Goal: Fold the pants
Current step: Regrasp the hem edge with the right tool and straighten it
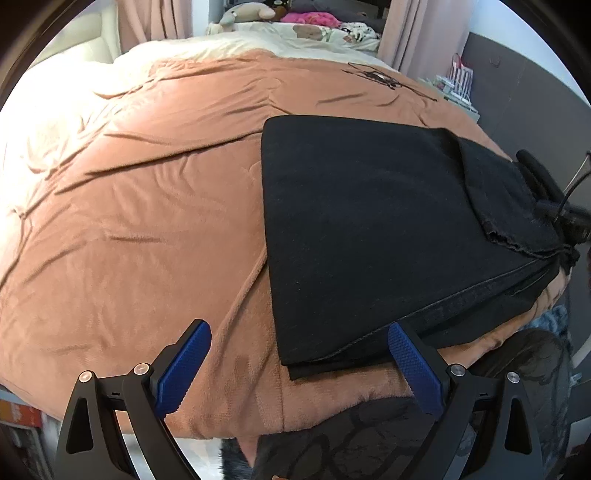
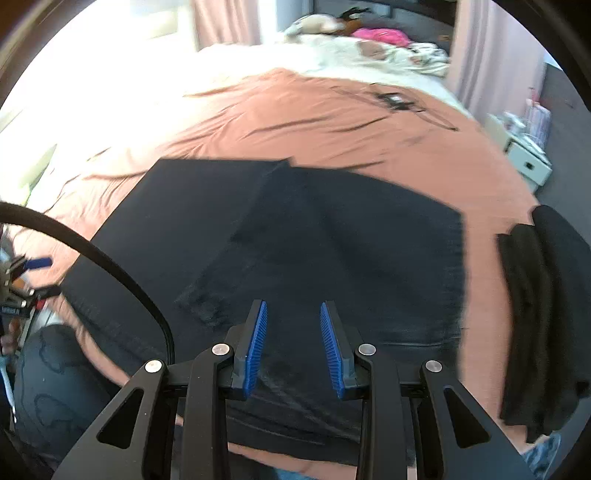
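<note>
Black pants [image 1: 369, 229] lie folded into a thick rectangle on the brown blanket [image 1: 147, 184], with a frayed hem layer [image 1: 498, 192] on top at the right. My left gripper [image 1: 298, 326] is wide open over the bed's near edge. Nothing is between its blue pads [image 1: 184, 365], and the pants' near left corner lies just beyond them. In the right wrist view the pants [image 2: 314, 240] fill the middle. My right gripper [image 2: 293, 303] hovers above their near part, open by a narrow gap with no cloth between the pads.
Another dark folded garment [image 2: 543, 314] lies at the bed's right edge. Soft toys and a pink cloth [image 2: 380, 35] sit at the head of the bed. A white nightstand [image 2: 528, 162] stands to the right. A person's patterned trouser leg [image 2: 48, 387] and a black cable [image 2: 110, 258] are at the near left.
</note>
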Available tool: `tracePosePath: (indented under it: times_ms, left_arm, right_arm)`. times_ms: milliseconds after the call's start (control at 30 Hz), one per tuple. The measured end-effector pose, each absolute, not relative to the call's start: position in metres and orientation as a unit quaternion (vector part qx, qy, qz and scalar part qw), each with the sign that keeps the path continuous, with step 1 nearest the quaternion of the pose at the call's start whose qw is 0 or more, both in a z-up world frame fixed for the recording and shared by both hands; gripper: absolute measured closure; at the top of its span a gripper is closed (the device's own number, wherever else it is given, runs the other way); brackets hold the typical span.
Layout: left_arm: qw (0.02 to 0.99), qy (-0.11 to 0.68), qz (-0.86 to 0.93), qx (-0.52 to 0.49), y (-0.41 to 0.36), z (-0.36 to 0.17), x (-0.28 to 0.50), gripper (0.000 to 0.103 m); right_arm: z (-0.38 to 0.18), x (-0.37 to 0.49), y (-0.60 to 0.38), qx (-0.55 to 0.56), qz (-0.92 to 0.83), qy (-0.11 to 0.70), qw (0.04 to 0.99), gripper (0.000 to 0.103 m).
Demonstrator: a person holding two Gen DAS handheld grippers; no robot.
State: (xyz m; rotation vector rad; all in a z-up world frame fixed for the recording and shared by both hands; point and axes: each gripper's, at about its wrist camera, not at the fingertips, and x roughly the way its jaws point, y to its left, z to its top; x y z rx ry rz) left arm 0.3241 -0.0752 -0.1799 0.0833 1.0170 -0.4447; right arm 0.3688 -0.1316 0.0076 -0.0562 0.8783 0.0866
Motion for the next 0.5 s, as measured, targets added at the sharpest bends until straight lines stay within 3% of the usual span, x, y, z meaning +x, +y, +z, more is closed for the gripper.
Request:
tracePosePath:
  times_ms: [167,500]
  left_arm:
    - [0.853,0.479,-0.208,0.022,-0.063,-0.18,0.325,0.005]
    - [0.859,0.474,-0.193,0.011,-0.054,-0.181,0.325,0.005]
  right_arm:
    - [-0.016,0.383,-0.104,-0.06,0.072,0.455,0.886,0.06]
    - [-0.039,0.419,-0.096,-0.097,0.084,0.484,0.866,0.059]
